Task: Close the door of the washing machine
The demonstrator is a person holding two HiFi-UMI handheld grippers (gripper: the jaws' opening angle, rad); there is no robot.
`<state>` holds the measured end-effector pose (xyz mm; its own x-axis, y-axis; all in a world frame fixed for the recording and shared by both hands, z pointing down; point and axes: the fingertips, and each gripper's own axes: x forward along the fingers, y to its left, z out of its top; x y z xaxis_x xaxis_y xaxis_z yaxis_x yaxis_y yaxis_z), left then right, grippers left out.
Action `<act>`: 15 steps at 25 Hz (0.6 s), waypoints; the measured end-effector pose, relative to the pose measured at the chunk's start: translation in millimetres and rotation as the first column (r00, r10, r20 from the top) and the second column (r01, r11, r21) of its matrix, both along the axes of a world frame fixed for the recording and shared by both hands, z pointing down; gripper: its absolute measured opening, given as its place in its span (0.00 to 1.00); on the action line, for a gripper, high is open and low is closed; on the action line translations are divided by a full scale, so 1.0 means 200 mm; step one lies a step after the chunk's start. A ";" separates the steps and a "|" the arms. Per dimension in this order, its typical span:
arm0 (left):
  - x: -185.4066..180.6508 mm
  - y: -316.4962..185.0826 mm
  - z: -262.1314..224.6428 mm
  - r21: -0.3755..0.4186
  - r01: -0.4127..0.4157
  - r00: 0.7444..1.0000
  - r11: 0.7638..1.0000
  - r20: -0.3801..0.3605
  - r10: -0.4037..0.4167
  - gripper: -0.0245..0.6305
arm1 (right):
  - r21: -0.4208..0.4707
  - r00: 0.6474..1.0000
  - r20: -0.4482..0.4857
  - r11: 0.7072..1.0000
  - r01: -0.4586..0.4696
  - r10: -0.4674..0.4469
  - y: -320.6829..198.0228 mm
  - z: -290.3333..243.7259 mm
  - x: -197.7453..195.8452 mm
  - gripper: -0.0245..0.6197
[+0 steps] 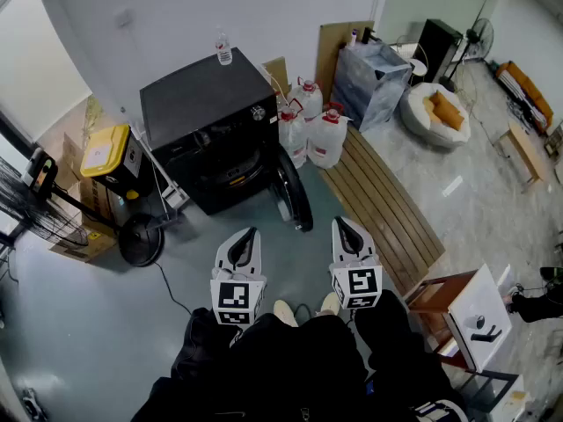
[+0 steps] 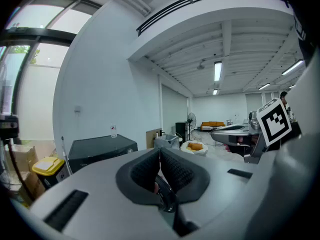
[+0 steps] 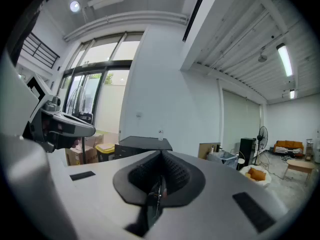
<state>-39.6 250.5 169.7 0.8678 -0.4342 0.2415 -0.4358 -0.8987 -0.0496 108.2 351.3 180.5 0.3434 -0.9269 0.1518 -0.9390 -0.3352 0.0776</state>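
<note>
A black washing machine [image 1: 204, 117] stands against the far wall. Its round door [image 1: 294, 193] hangs open, swung out to the right of the opening. Both grippers are held side by side above the person's lap, a short way in front of the machine and touching nothing. My left gripper [image 1: 249, 234] is shut and empty, its ribbed pads [image 2: 172, 170] meeting at the tip. My right gripper [image 1: 344, 223] is likewise shut with nothing between its pads [image 3: 172, 172]. The machine's top [image 2: 99, 148] [image 3: 143, 143] shows beyond the jaws in both gripper views.
A small bottle [image 1: 223, 48] stands on the machine. Large water jugs [image 1: 313, 128] sit to its right, a yellow-lidded bin [image 1: 105, 151] and a fan base [image 1: 141, 240] to its left. A slatted wooden bench [image 1: 387, 205] runs along the right, with a white stool [image 1: 473, 311] nearer.
</note>
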 end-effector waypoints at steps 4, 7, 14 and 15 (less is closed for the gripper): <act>0.00 0.00 0.01 0.000 -0.007 1.000 1.000 0.001 0.007 0.08 | 0.004 1.000 0.000 1.000 -0.002 0.002 0.00 0.00 -0.01 0.06; 0.00 0.00 0.01 0.001 -0.003 1.000 1.000 0.002 0.003 0.08 | 0.001 1.000 -0.007 1.000 0.005 -0.005 -0.01 0.00 -0.02 0.06; 0.04 -0.01 0.01 0.000 0.011 1.000 1.000 -0.006 -0.011 0.08 | -0.006 1.000 -0.005 1.000 0.018 -0.018 -0.03 0.01 0.04 0.06; 0.05 -0.02 0.01 -0.001 0.016 1.000 1.000 -0.007 -0.016 0.08 | -0.007 1.000 -0.003 1.000 0.019 -0.019 -0.04 0.01 0.06 0.06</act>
